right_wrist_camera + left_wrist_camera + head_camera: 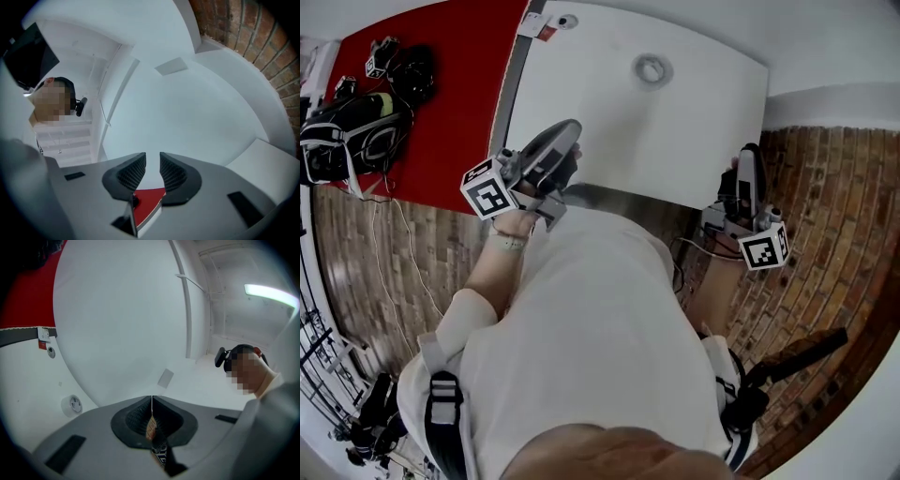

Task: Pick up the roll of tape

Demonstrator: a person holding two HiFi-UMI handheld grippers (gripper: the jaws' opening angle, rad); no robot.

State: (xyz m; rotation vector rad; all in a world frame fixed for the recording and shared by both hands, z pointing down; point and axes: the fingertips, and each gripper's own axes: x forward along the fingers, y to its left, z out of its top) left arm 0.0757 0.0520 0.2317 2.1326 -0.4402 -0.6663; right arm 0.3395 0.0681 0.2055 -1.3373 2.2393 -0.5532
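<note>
The roll of tape (pixel 652 68) is a small white ring that lies flat near the far edge of the white table (pixel 675 141). In the left gripper view the roll of tape (pixel 71 405) sits low at the left, well off the jaws' line. My left gripper (pixel 573 127) hovers over the table's near left part, pads pressed together, nothing in them (pixel 152 398). My right gripper (pixel 750 152) is beyond the table's near right corner, over the floor. Its jaws (pixel 153 157) stand a narrow gap apart, empty. Neither gripper touches the tape.
A red mat (pixel 450 84) left of the table holds a black backpack (pixel 356 131) and loose gear. A small tagged white item (pixel 546 26) lies at the table's far left corner. Brick-patterned floor (pixel 834 206) surrounds the table; a dark bar (pixel 797 354) lies at lower right.
</note>
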